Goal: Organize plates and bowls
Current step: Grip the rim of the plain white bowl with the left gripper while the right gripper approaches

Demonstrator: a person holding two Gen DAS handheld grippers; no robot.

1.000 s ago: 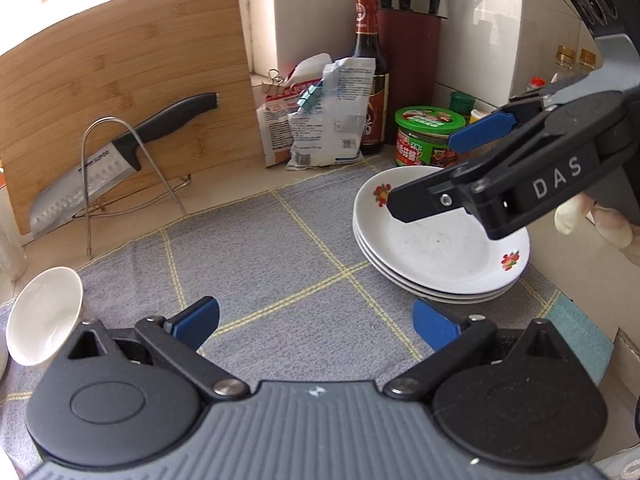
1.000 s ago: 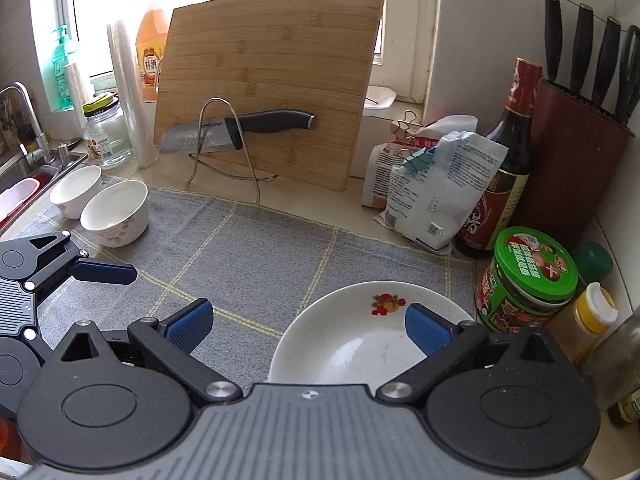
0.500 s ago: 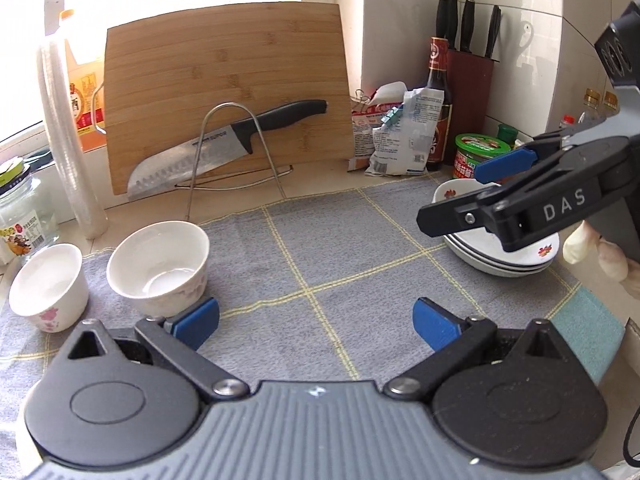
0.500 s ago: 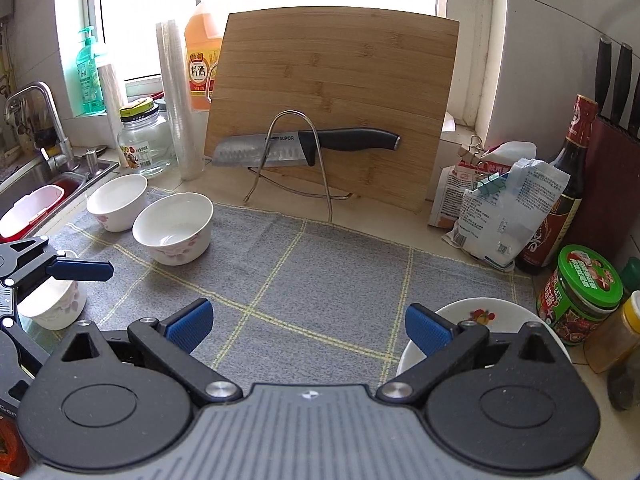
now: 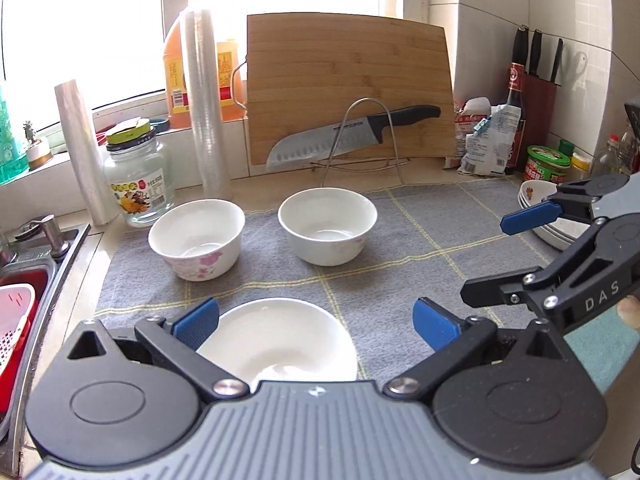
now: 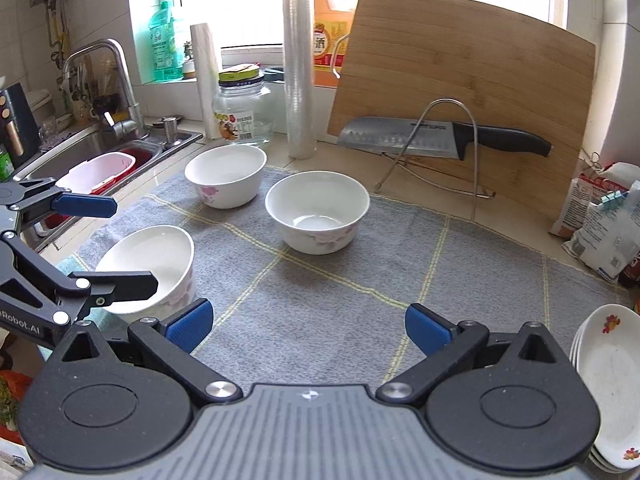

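Three bowls sit loose on the grey mat [image 6: 360, 280], well apart from the plate stack [image 6: 608, 364] at the mat's right edge. Taking the near bowl [image 5: 280, 336] as landmark: the left tool [image 5: 316, 322] hangs directly over it, fingers spread wide and empty, one pad near either side of its rim. The middle bowl [image 5: 328, 224] lies straight beyond the near bowl, the far-left bowl [image 5: 198, 236] beyond and to its left. The right tool [image 6: 306, 326], also gaping and empty, floats to the near bowl's right, between it and the plates. By my reading the left tool is nearer, so the drop onto the near bowl's rim falls to it; bowls being round, no axis constrains the grip.
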